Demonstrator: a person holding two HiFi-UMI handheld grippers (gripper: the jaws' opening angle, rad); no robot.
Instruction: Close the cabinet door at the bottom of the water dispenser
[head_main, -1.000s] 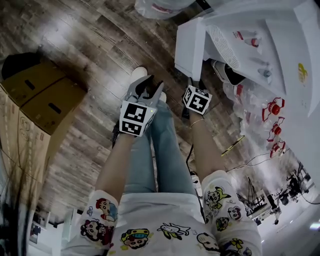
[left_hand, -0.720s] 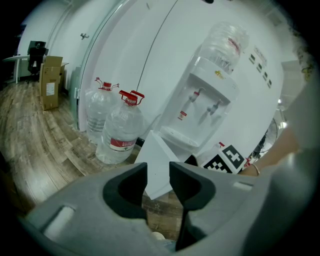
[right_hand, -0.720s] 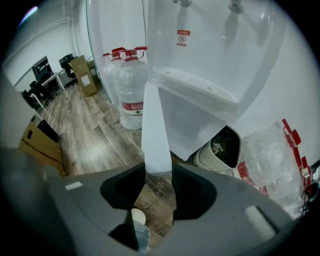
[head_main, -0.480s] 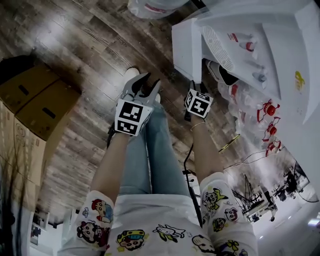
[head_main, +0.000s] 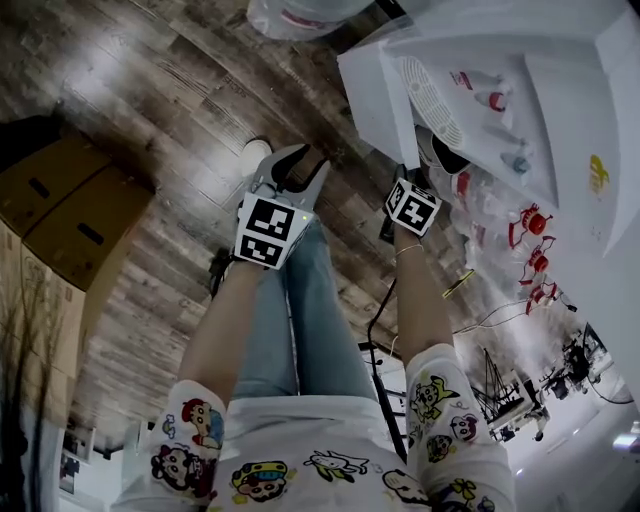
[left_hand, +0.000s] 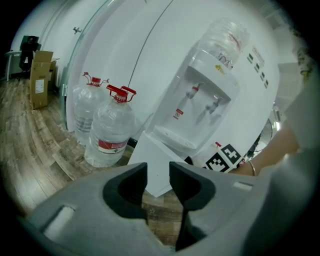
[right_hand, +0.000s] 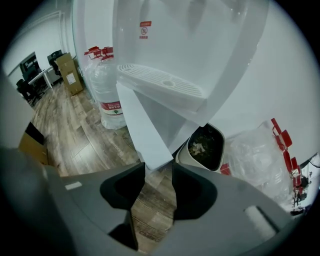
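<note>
Jaws apart; right gripper view, unlike left's, shows bin (right_hand: 183, 155) beside cabinet door (right_hand: 142, 130).

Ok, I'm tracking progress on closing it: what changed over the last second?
The right gripper moved toward the open white cabinet door under the white water dispenser, its jaws slightly narrower, gripping nothing. The left gripper shifted slightly, open and empty. The door stays open.

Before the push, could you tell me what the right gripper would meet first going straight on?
Probably the lower corner of the open cabinet door; depth is unclear, so perhaps the floor beneath.
</note>
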